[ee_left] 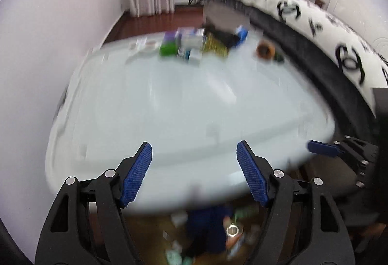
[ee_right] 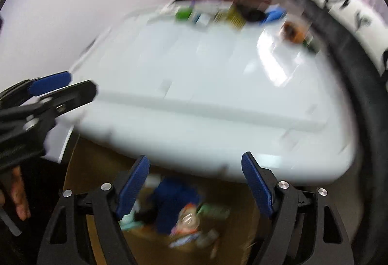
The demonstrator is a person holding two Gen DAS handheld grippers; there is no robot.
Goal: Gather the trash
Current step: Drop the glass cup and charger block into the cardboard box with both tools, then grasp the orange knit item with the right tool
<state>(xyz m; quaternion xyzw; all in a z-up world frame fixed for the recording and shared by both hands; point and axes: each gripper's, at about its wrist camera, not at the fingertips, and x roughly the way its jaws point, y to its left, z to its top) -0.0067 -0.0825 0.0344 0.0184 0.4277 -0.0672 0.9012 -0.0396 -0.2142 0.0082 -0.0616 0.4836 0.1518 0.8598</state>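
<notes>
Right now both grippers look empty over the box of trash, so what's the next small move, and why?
Probably reach forward toward the clutter at the table's far edge. Both the left gripper and right gripper stand open and empty, and the cardboard box below already holds trash.

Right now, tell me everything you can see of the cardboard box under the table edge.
The cardboard box is brown, plain and open at the top, sitting low, partly tucked under the near edge of the white table. Inside lies blurred trash: something dark blue, an orange-and-white wrapper, green and pale scraps. Both views look down into it between open jaws; neither gripper touches it. Its far wall is hidden.
</notes>
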